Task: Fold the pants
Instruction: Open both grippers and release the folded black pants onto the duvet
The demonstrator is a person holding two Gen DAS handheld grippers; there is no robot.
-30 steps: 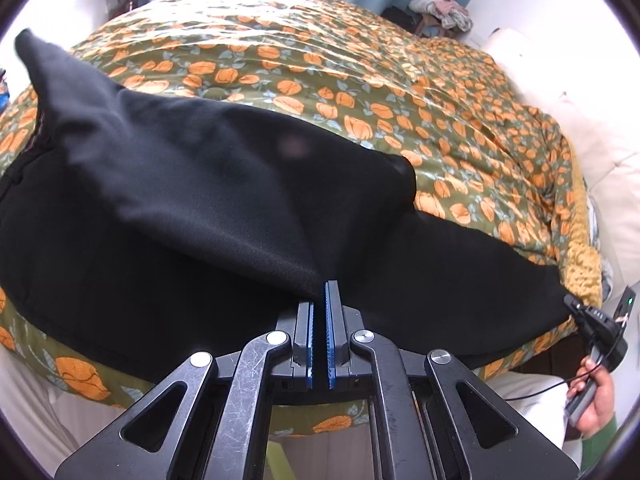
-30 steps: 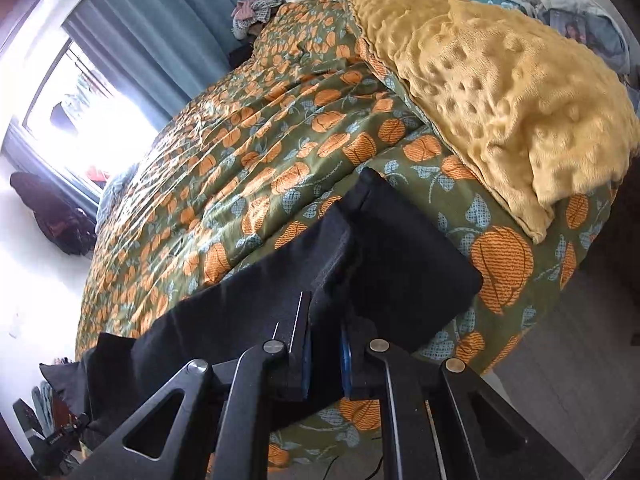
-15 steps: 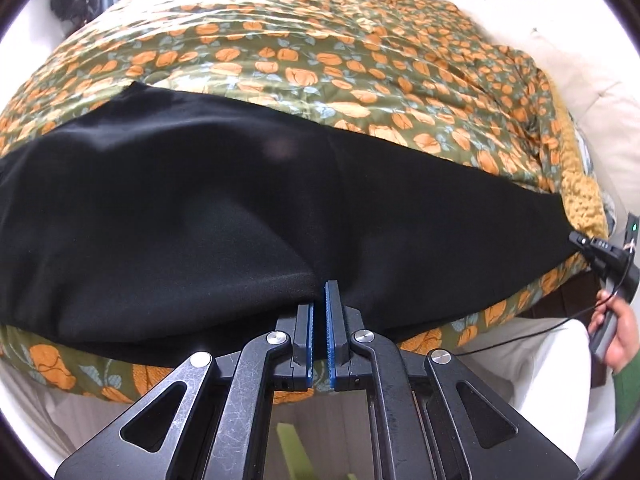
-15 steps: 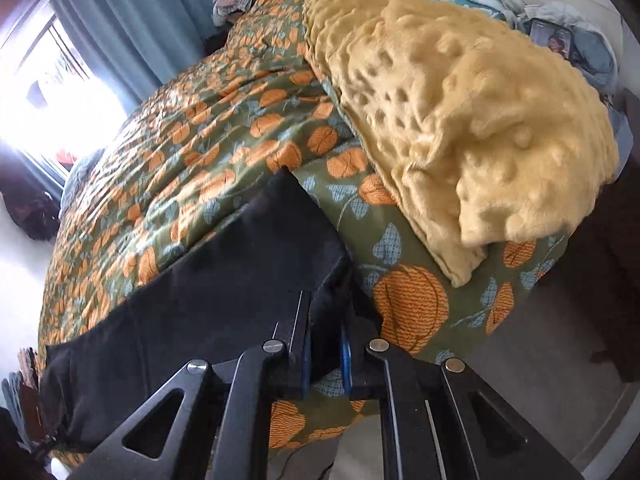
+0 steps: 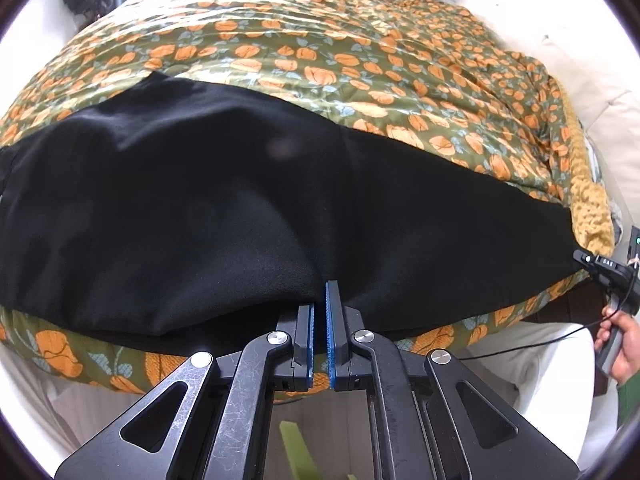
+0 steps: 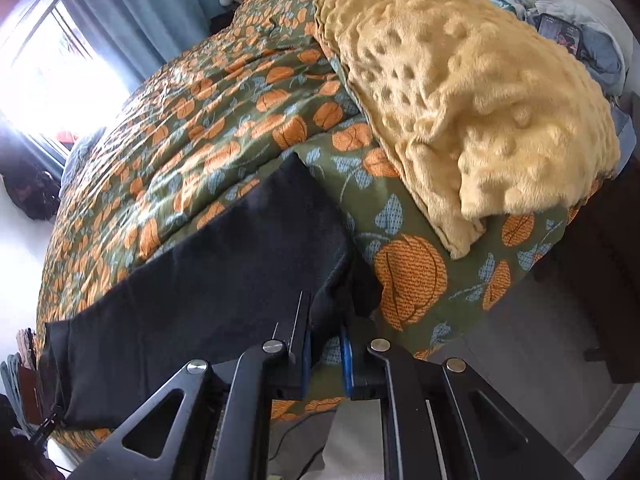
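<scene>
The black pants (image 5: 224, 208) lie flat and long across the near edge of the pumpkin quilt (image 5: 360, 64), folded so one leg sits on the other. The left gripper (image 5: 320, 312) is pinched tight on the near edge of the pants, close to the middle. The right gripper (image 6: 326, 336) is pinched on the leg end, the end nearest the bumpy yellow blanket (image 6: 460, 92) — a bunch of black cloth sits between its blue pads.

Both ends look set down on the quilt, so I think the step now is to smooth the pants flat and let go. To do it well, pull both hands apart a little so the cloth goes tight with no bumps. There is a soft hump in the pants just beyond the left gripper, and it should be pulled out first. The leg end by the yellow blanket is a bit crumpled too. Keep the near edge from sliding off the side of the quilt. Then open both grippers at the same time, slowly.

Writing — in the left view the right gripper's body (image 5: 608, 270) shows small white letters that may say "DAS". I cannot read any other words.
</scene>
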